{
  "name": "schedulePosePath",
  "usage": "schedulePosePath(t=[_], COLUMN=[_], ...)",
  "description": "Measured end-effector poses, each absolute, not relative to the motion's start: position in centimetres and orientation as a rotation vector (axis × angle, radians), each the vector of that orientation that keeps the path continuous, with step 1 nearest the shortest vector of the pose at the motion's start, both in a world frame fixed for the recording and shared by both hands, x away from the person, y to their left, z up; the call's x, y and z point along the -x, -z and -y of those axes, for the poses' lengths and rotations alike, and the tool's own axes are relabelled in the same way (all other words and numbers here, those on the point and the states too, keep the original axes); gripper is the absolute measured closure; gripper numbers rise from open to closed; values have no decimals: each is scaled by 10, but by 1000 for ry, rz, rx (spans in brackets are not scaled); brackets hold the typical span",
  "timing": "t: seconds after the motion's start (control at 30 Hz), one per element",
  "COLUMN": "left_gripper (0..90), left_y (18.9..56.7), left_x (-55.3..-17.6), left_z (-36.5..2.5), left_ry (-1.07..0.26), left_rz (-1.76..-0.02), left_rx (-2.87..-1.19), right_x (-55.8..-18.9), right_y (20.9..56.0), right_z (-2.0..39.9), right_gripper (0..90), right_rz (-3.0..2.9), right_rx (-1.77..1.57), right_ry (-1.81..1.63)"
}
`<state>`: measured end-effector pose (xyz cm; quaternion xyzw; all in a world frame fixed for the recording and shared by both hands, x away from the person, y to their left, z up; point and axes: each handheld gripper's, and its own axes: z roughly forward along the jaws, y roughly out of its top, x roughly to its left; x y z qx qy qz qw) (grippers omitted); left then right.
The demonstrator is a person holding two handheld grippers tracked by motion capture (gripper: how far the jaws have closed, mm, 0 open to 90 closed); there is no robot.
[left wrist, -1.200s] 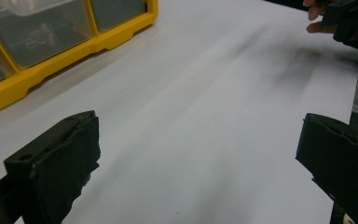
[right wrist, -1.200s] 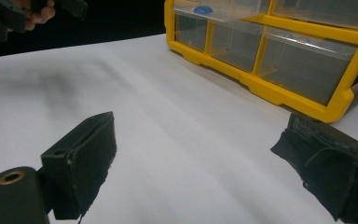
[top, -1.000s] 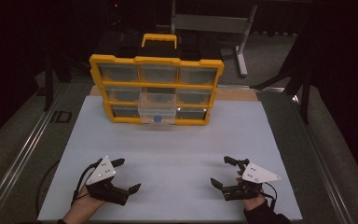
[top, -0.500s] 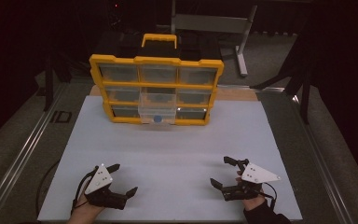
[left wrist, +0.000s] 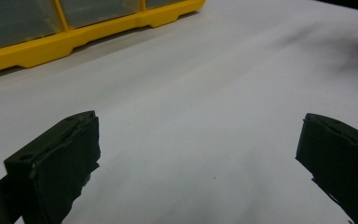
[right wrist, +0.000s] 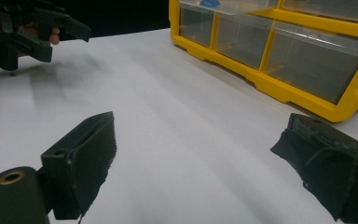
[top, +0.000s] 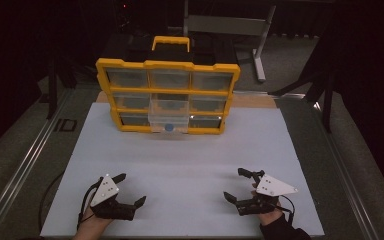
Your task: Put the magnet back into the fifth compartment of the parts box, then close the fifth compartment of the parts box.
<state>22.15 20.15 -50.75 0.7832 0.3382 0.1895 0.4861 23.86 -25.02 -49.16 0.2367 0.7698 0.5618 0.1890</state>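
Observation:
A yellow drawer organiser (top: 167,95) with clear drawers stands at the far middle of the white mat (top: 180,165). Its middle drawer (top: 168,116) is pulled out and holds a small blue object (top: 169,127), also seen in the right gripper view as the blue object (right wrist: 209,3). My left gripper (top: 129,189) rests at the mat's near left, open and empty. My right gripper (top: 236,184) sits at the near right, open and empty. The organiser's base (left wrist: 74,39) shows far ahead of the left jaws; the organiser (right wrist: 279,51) lies ahead-right of the right jaws.
A metal rail (top: 25,165) runs along the table's left side and another (top: 340,165) along the right. A grey stand (top: 250,35) is behind the organiser. The left gripper (right wrist: 28,32) appears far off in the right gripper view.
My left gripper has drawn back toward the near edge of the mat. The right gripper has stayed in place.

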Motion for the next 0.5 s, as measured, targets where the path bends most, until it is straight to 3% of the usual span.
schedulePosePath(t=[0.5], left_gripper=[0], left_y=[507], left_x=[-222], left_z=[-203], left_ry=[-448], left_rz=[-834], left_rx=[-1885], right_x=[-239], right_y=[492], right_z=[252], right_gripper=[98], right_rz=[-2163], right_rx=[-676], right_ry=[-1580])
